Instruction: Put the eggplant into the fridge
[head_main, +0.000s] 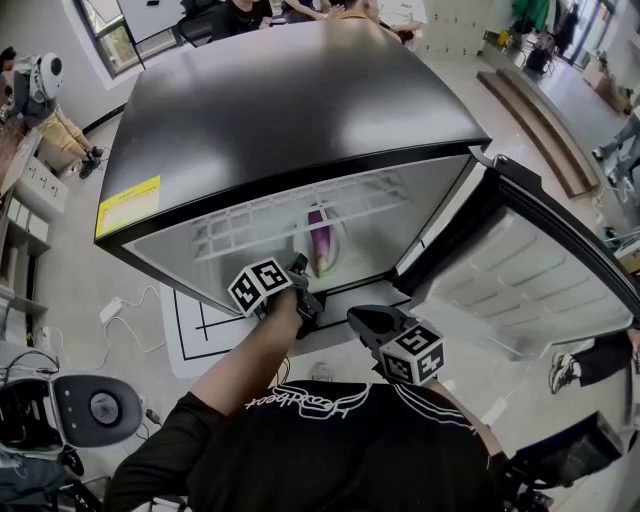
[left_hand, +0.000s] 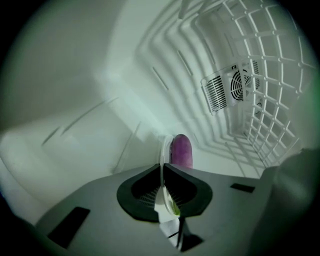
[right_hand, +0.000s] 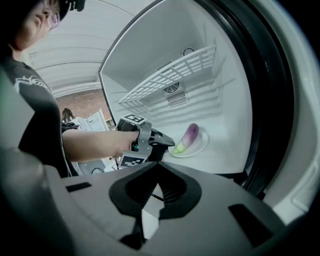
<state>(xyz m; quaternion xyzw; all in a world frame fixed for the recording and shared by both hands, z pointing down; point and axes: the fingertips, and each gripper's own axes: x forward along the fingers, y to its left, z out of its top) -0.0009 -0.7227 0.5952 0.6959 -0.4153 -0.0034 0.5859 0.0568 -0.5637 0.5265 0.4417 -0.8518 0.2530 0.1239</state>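
Note:
A purple eggplant (head_main: 320, 243) with a green end lies on a white plate (head_main: 337, 262) on the floor of the open black fridge (head_main: 290, 100). My left gripper (head_main: 303, 270) reaches into the fridge and is shut on the plate's near rim (left_hand: 162, 150), with the eggplant (left_hand: 181, 151) just beyond its jaws. The right gripper view shows the left gripper (right_hand: 167, 141) at the edge of the plate (right_hand: 198, 148), which rests on the fridge floor with the eggplant (right_hand: 189, 136) on it. My right gripper (head_main: 358, 318) hangs outside the fridge opening, jaws shut and empty (right_hand: 157, 167).
The fridge door (head_main: 520, 285) stands open to the right. A white wire shelf (head_main: 300, 215) spans the fridge above the plate, and a fan vent (left_hand: 230, 90) sits in the back wall. A white machine (head_main: 90, 405) and a cable (head_main: 130, 305) are on the floor at left.

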